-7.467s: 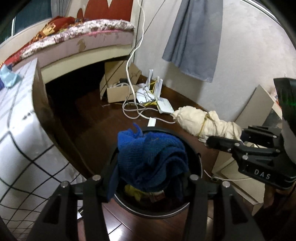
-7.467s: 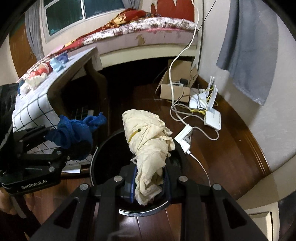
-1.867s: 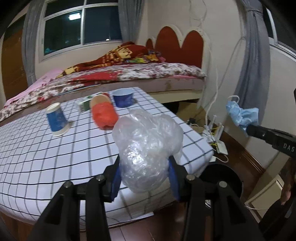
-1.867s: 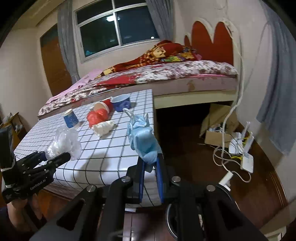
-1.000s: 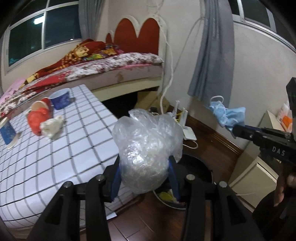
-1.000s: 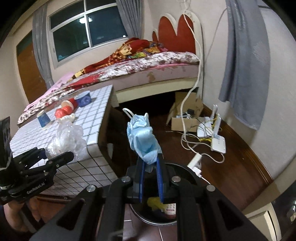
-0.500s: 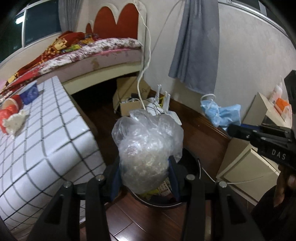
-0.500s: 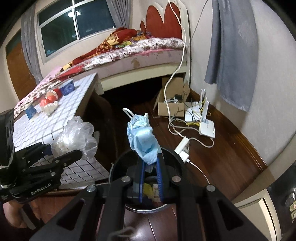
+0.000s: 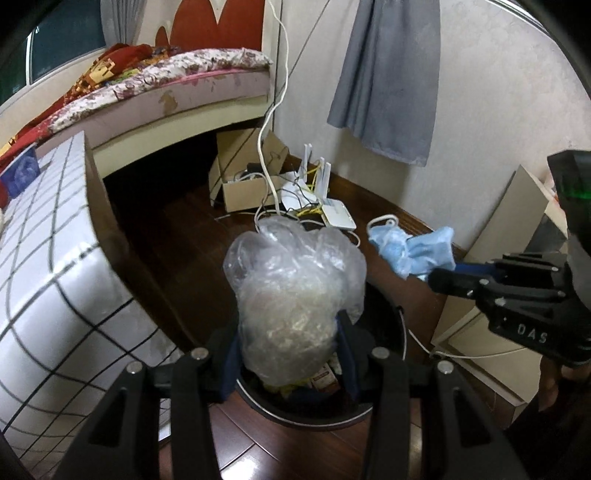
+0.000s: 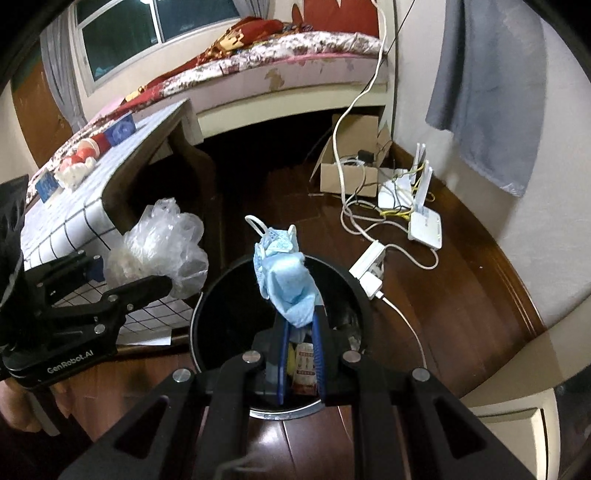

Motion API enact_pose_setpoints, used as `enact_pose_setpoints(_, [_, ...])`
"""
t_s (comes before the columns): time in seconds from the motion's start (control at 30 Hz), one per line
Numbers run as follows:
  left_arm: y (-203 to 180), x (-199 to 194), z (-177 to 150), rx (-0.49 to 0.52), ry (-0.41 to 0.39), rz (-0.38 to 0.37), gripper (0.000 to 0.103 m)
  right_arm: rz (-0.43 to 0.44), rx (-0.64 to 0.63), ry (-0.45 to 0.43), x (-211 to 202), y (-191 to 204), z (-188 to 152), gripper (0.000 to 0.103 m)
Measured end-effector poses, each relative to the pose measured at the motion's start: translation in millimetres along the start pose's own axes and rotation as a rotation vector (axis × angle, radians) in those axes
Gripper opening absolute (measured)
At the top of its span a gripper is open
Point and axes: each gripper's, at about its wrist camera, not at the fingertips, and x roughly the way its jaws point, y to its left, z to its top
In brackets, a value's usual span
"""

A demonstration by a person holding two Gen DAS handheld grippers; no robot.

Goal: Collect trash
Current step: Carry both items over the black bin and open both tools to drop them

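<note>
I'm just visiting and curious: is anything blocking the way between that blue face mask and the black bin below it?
Nothing visible does. The blue face mask, pinched in the right gripper, hangs over the open mouth of the black bin. The bin has no lid on, and only trash lies at its bottom.

Home bedroom: bed (image 10: pixel 295 55), curtained window (image 10: pixel 155 26).

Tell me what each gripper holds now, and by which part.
The left gripper holds a crumpled clear plastic bag by its lower end. The right gripper pinches a blue face mask by its lower edge.
</note>
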Motion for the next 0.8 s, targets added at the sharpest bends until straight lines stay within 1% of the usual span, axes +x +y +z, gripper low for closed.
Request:
enact_pose_setpoints(0.13, [1.9, 13.3, -1.1, 0.001, 0.024, -0.025, 0.046, 0.018, -0.004, 0.044, 21.0, -2.6, -1.2, 0.013])
enact_pose_setpoints(0.23, [3.9, 19.4, -1.8, -0.005, 0.033, -0.041, 0.048, 0.029, -0.001, 0.064, 31.4, -5.1, -1.9, 0.013])
enact_pose_setpoints(0.27, [4.2, 21.5, -2.1, -0.004, 0.036, -0.046, 0.049, 0.033, 0.002, 0.070, 34.4, -6.4, -1.4, 0.013])
enact_pose_setpoints(0.3, [4.6, 24.0, -2.4, -0.006, 0.035, -0.058, 0.052, 0.038, 0.003, 0.080, 38.5, -8.3, -1.3, 0.013])
enact_pose_setpoints(0.33, [4.7, 27.6, -3.8, -0.008, 0.038, -0.068, 0.067, 0.041, 0.004, 0.097, 44.2, -9.7, -1.2, 0.013])
enact_pose_setpoints(0.37, [6.3, 31.0, -3.6, -0.011, 0.043, -0.048, 0.089, 0.032, -0.001, 0.113, 51.4, -10.8, -1.7, 0.016])
enact_pose_setpoints(0.4, [8.1, 34.1, -5.5, -0.021, 0.051, -0.018, 0.097, -0.011, -0.010, 0.134, 60.6, -13.6, -4.0, 0.045])
enact_pose_setpoints(0.43, [10.9, 35.5, -6.5, -0.029, 0.052, -0.005, 0.100, -0.047, -0.003, 0.148, 66.9, -17.2, -6.2, 0.065])
enact_pose_setpoints(0.47, [14.1, 36.1, -9.2, -0.040, 0.058, 0.019, 0.100, -0.077, 0.017, 0.157, 72.6, -24.0, -9.8, 0.080])
enact_pose_setpoints(0.53, [21.7, 38.0, -14.9, -0.065, 0.080, 0.060, 0.102, -0.118, 0.048, 0.173, 75.9, -35.2, -14.1, 0.080])
enact_pose_setpoints(0.57, [26.2, 37.7, -19.0, -0.078, 0.083, 0.076, 0.102, -0.133, 0.055, 0.178, 75.5, -39.1, -14.8, 0.082])
enact_pose_setpoints(0.6, [29.9, 37.9, -22.7, -0.087, 0.091, 0.090, 0.102, -0.145, 0.057, 0.176, 74.2, -41.1, -15.1, 0.092])
enact_pose_setpoints(0.67, [33.8, 37.9, -27.9, -0.099, 0.098, 0.111, 0.102, -0.172, 0.050, 0.162, 70.3, -42.1, -14.6, 0.102])
enact_pose_setpoints(0.8, [36.0, 33.4, -31.6, -0.099, 0.094, 0.131, 0.102, -0.179, 0.041, 0.154, 68.0, -37.9, -14.9, 0.102])
